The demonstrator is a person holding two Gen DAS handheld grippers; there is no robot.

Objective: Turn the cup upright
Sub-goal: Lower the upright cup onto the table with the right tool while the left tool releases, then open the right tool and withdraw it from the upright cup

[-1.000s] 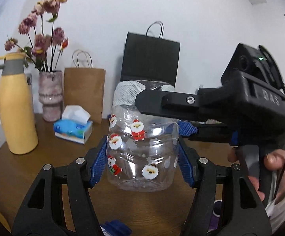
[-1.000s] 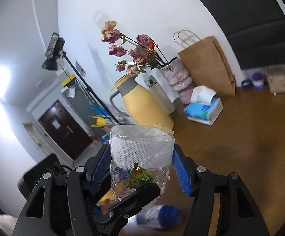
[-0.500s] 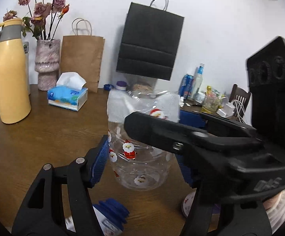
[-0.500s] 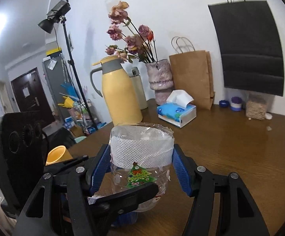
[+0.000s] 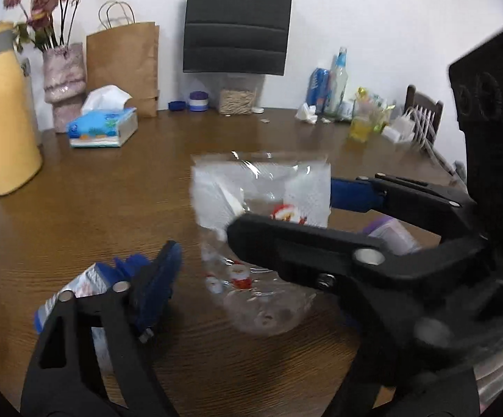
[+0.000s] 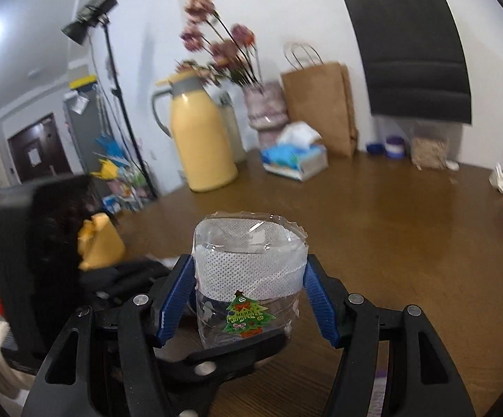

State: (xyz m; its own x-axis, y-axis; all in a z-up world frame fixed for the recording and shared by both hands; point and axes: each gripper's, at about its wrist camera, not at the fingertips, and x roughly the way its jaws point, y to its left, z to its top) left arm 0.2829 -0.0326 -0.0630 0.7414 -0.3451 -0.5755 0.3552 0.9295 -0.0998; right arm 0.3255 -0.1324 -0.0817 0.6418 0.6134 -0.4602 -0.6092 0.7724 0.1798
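Right hand-held gripper (image 6: pixel 249 304): clamps clear Santa-sticker cup (image 6: pixel 248 278), upright, above table (image 6: pixel 407 229) | Left hand-held gripper (image 5: pixel 251 278): spread wide, left pad beside cup, not touching.

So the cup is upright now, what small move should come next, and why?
Probably ease the right gripper down until the cup rests on the table. The cup stands mouth up, clamped between the blue pads, but I cannot tell whether its base touches the wood.
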